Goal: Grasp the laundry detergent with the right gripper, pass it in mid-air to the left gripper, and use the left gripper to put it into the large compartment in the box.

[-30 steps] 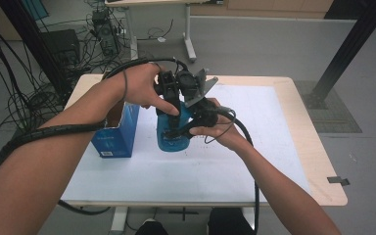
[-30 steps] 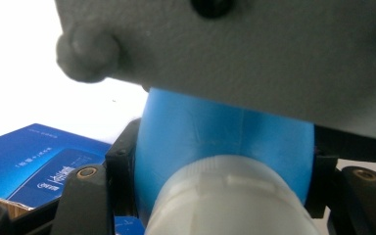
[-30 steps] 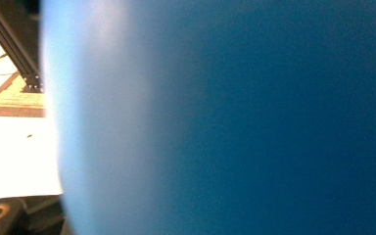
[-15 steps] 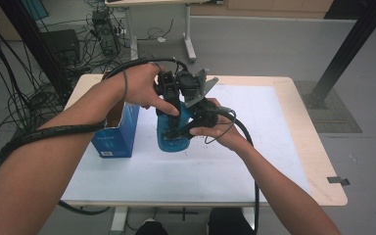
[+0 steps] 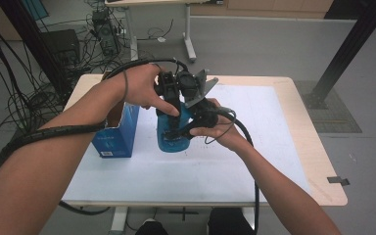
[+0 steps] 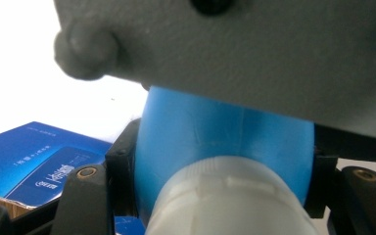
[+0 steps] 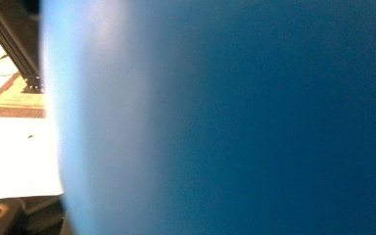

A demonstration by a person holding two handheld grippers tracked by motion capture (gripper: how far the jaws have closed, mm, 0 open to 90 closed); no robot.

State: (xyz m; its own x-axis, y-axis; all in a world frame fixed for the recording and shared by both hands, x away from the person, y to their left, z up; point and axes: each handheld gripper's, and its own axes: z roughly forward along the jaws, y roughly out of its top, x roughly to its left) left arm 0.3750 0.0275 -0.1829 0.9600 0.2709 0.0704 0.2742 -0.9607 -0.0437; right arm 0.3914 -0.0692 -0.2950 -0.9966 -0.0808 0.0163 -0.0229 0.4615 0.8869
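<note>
A blue plastic bottle with a white cap stands upright on the white table. From above, my left gripper comes down on its top. In the left gripper view its black jaws sit tight against both sides of the bottle's shoulder, just below the cap. My right gripper reaches in from the right and is shut on the bottle's body, which looms very close in the right gripper view. Its grey three-cornered plate hangs over the bottle's top.
An opened blue carton stands just left of the bottle and is also seen from the left gripper. Cables and equipment lie on the floor beyond the table's far left. A black post rises at the far right.
</note>
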